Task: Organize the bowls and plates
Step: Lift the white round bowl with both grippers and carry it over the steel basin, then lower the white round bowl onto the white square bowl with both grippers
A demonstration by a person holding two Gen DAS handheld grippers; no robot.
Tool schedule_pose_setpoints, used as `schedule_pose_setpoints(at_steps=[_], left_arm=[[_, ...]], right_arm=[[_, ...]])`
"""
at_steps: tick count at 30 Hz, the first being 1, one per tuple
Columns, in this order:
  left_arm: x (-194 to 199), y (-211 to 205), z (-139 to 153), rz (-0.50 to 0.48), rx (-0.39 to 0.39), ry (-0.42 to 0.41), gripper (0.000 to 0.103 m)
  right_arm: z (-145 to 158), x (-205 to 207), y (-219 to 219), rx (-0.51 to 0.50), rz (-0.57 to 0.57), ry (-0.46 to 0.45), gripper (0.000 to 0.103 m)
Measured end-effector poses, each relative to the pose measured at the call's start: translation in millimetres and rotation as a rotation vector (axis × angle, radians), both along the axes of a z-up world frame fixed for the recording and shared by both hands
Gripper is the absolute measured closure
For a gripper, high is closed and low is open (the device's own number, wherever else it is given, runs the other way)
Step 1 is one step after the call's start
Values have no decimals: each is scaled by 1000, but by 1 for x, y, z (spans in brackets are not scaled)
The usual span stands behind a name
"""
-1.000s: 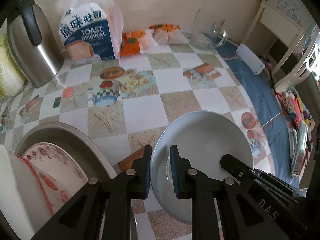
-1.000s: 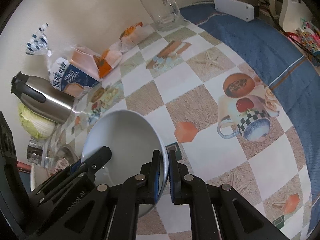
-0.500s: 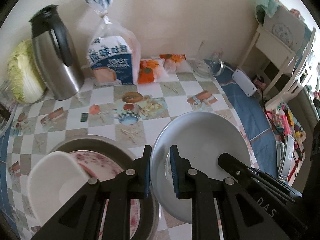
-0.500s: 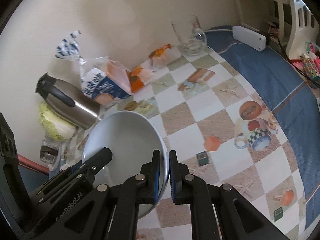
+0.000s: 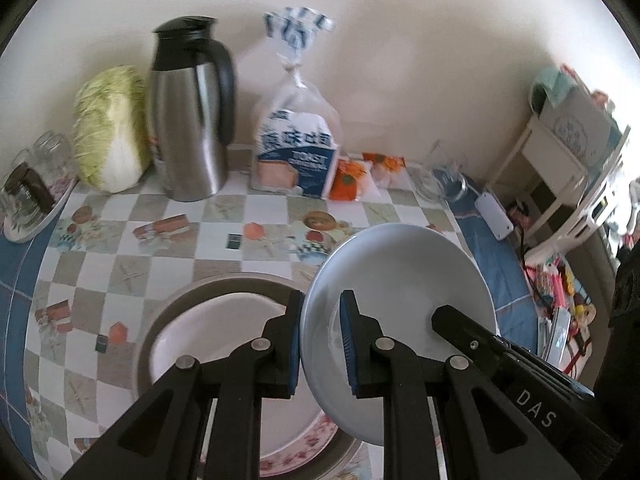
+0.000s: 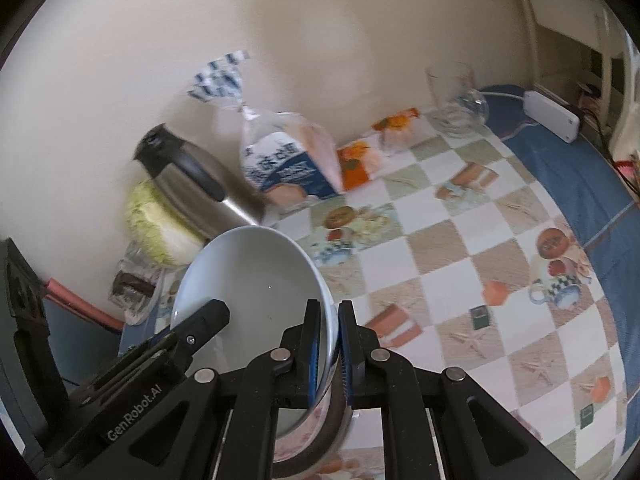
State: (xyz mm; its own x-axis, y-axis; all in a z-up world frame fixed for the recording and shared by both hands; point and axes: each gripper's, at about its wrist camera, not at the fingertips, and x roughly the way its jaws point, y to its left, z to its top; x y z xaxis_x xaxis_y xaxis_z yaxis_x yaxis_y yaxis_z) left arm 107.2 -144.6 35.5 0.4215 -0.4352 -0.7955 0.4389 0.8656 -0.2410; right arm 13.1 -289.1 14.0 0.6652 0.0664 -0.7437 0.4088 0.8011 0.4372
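Left tongs [image 5: 319,342] are nearly closed on the left rim of the bowl [image 5: 400,280]; right tongs [image 6: 329,354] are clamped on its right rim. The bowl hangs tilted above the table [image 5: 120,272], just right of the stack [image 5: 208,328]. Keep both grips level, centre the bowl over the stack, lower slowly, then release together.

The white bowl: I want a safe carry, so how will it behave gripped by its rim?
The white bowl looks glazed, so probably slippery and breakable. Left gripper and right gripper pinch opposite rims, likely limiting tilting.
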Motion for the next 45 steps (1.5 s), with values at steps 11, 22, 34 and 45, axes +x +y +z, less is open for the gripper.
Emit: schedule_pose_setpoints(at_steps=[11,22,34,45], left_arm=[[7,62,9,94,-35,-1,84],[15,102,2,159,-43,32,84],[17,108,-9,161,-41,73,84],[19,101,-18,139,-25,105,84]], right_arm=[[15,17,57,-26,92,-33,91],[11,36,97,-28,166,-22,91],[3,44,112,-69,187,17,91],[-5,44,107,-78,177,44,91]])
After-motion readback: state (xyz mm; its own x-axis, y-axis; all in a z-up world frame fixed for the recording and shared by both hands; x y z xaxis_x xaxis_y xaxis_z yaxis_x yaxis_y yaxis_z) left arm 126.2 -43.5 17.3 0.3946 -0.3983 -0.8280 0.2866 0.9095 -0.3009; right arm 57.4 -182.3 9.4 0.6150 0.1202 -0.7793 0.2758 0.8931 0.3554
